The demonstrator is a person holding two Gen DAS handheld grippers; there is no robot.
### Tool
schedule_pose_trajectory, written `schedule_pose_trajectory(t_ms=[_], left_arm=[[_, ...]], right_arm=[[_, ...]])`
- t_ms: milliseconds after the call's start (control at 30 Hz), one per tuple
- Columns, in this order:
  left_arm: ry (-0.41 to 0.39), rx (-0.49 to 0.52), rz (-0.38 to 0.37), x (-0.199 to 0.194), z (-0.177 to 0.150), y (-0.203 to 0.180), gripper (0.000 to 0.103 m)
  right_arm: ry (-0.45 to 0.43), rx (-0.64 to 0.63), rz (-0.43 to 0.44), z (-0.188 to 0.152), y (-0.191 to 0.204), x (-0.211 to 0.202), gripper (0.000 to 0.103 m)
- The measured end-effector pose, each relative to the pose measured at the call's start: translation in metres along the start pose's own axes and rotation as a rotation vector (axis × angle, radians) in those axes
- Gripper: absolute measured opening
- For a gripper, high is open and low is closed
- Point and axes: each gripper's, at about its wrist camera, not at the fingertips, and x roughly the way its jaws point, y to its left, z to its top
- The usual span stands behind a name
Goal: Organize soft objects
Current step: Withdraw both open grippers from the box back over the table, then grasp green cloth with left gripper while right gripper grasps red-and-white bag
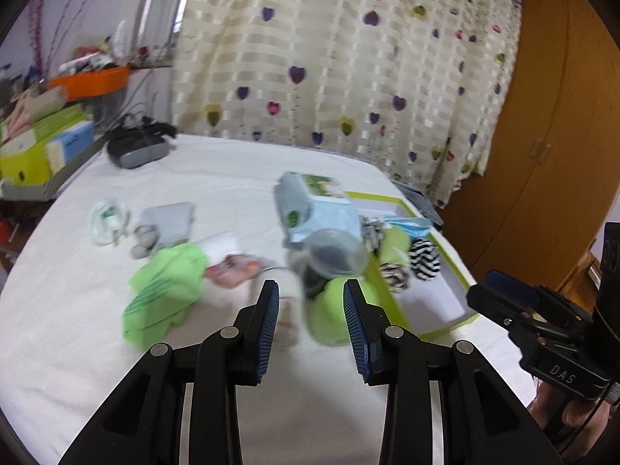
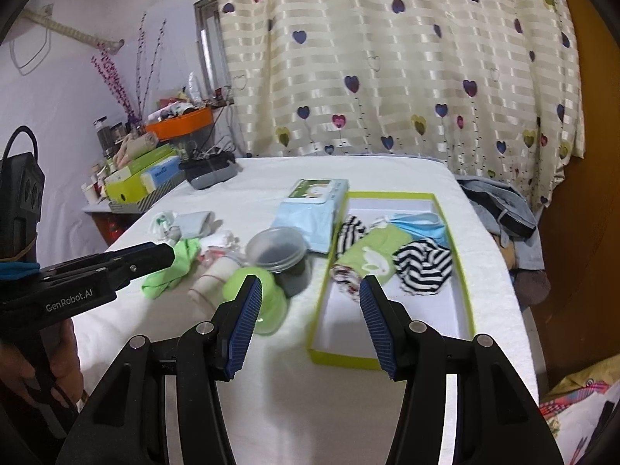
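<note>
Heart-print curtain point(image 2: 387, 77) behind bed. Orange tray point(image 2: 181, 122), stacked boxes point(image 2: 143, 178) on left shelf. Dark grey device point(image 2: 211, 172) at bed's far corner. Wooden wardrobe point(image 1: 550, 124) right.

There is one green box point(image 2: 457, 255). Inside it lie two stripy black-and-white cloths point(image 2: 424, 261), one green cloth point(image 2: 370, 255) and one blue mask point(image 2: 416, 221). Outside it sit one clear tub point(image 2: 277, 250), one blue wipes pack point(image 2: 310, 217) and two green cloths point(image 2: 172, 267).
</note>
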Motion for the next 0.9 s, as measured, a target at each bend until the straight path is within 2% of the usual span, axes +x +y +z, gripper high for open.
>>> schedule_pose_trajectory(t_ms=[200, 467, 733, 900], left_arm=[[-0.001, -0.060, 0.057, -0.007, -0.007, 0.042, 0.033], [0.004, -0.106, 0.074, -0.004, -0.008, 0.080, 0.034], [0.031, -0.126, 0.087, 0.014, -0.007, 0.109, 0.047], [0.056, -0.140, 0.094, 0.031, -0.005, 0.122, 0.048]], right_arm=[[0.023, -0.057, 0.036, 0.001, 0.032, 0.010, 0.054], [0.054, -0.102, 0.075, 0.004, 0.069, 0.028, 0.054], [0.085, -0.149, 0.100, 0.007, 0.095, 0.052, 0.054], [0.096, -0.173, 0.123, 0.010, 0.107, 0.065, 0.054]])
